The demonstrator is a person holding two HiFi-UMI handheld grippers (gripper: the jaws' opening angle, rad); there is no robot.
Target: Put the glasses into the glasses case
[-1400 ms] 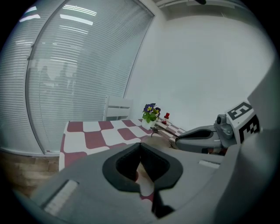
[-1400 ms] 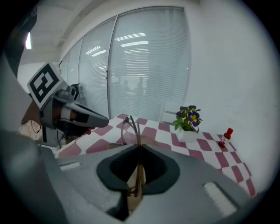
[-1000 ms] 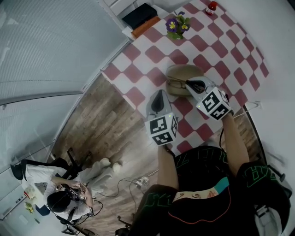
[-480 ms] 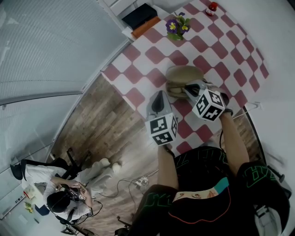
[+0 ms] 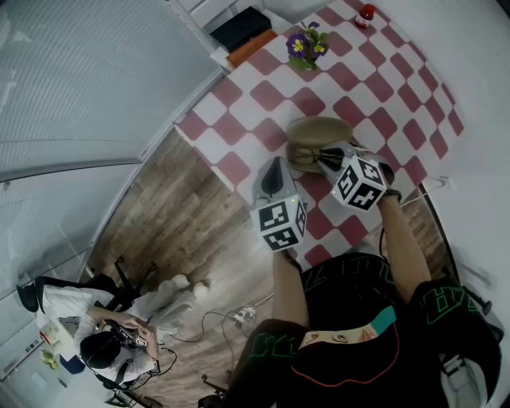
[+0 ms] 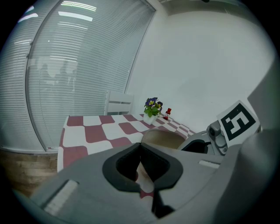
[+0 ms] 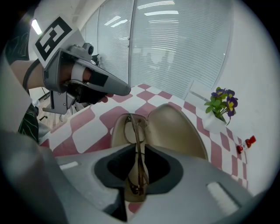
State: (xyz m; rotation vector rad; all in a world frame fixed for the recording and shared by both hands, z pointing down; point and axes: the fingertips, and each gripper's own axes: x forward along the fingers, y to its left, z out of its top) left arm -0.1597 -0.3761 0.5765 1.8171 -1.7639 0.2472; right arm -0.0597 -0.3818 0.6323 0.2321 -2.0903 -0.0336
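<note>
Right claw [image 7: 133, 186] is pinching the thin brown-framed folded glasses [image 7: 134, 131]. The frame runs lengthwise between the jaws, with the lens end pointing away from the camera. The lens end is over the shallow left half of the open tan oval glasses case [image 7: 177, 127]; contact with the lining can't be told. The case's other half stands tilted up to the right. In the head view the right claw [image 5: 324, 156] is at the near edge of the case [image 5: 315, 129]. The case sits on the table with red-and-white checked cloth [image 5: 263, 94].

Left claw [image 6: 146, 183] is pressed together with nothing in it; only checked cloth shows through the gap behind its pads. In the head view it [image 5: 275, 169] hovers near the table's front edge, just beside the case and apart from it. The right gripper view shows it off to the left above the cloth.

A white pot with purple flowers [image 5: 305, 45] stands near the table's far end. A small red-topped figure [image 5: 366, 11] is beyond it and a black box [image 5: 241, 25] off to one side. A person [image 5: 103, 335] crouches on the wooden floor.
</note>
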